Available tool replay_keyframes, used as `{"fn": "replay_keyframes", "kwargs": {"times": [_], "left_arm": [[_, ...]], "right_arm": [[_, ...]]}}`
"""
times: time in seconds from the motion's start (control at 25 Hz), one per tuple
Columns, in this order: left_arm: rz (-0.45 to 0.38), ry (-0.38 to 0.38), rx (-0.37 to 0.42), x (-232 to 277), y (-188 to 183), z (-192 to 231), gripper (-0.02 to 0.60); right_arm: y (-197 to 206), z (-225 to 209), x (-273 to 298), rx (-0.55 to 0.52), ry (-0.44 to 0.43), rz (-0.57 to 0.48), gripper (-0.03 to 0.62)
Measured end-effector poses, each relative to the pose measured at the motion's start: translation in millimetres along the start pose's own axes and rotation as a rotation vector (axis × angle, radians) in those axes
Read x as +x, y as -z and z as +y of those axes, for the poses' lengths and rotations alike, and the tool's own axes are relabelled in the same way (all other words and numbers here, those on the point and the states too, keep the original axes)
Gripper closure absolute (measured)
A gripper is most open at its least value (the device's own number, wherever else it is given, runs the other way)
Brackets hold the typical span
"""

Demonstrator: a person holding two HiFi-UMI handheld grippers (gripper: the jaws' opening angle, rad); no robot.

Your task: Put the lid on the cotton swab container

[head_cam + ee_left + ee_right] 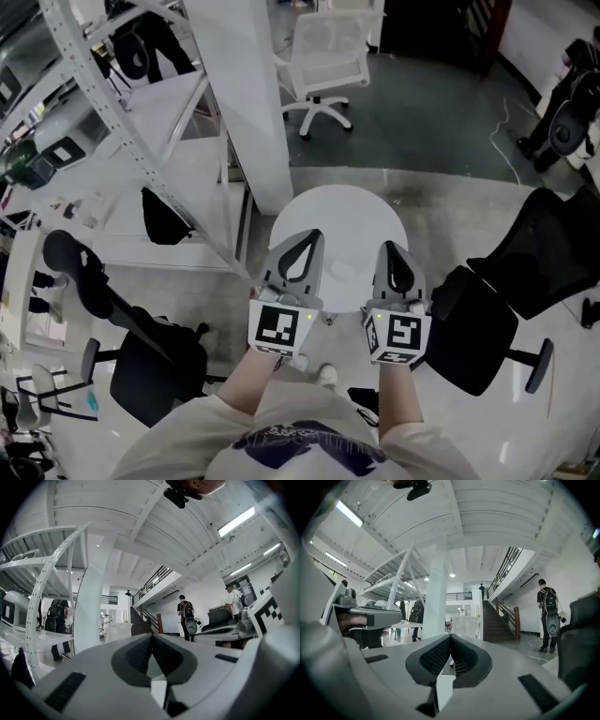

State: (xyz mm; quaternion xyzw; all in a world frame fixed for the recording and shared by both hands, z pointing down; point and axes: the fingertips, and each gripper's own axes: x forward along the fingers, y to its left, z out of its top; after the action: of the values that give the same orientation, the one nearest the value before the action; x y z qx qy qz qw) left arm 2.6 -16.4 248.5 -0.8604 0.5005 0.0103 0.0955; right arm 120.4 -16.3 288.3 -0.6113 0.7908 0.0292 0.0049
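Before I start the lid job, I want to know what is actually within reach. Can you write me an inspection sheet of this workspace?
Surface: round white table, bare where it shows; the claws hide its near edge.
Job's things: nothing seen in any view.
Clutter: nothing seen.
Claws: left claw shut, empty; right claw shut, empty; both held above the table.
Cables: thin pale cable on the floor, far right.
Surroundings: white office chair, black office chair, white column, perforated metal rack, person with a backpack by the stairs.
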Motion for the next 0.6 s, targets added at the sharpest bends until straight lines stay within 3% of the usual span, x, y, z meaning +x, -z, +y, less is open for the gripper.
{"fn": "replay_keyframes", "kwargs": {"times": [0.32,0.6], "left_arm": [[-0.014,0.046,0.017,18,0,2,0.581],[-0.007,0.054,0.008,28,11,7,0.581]], "right_arm": [[0,-1,6,-0.101,0.123,0.002,0.585],[8,4,24,-0.107,0.139,0.017,0.585]]}}
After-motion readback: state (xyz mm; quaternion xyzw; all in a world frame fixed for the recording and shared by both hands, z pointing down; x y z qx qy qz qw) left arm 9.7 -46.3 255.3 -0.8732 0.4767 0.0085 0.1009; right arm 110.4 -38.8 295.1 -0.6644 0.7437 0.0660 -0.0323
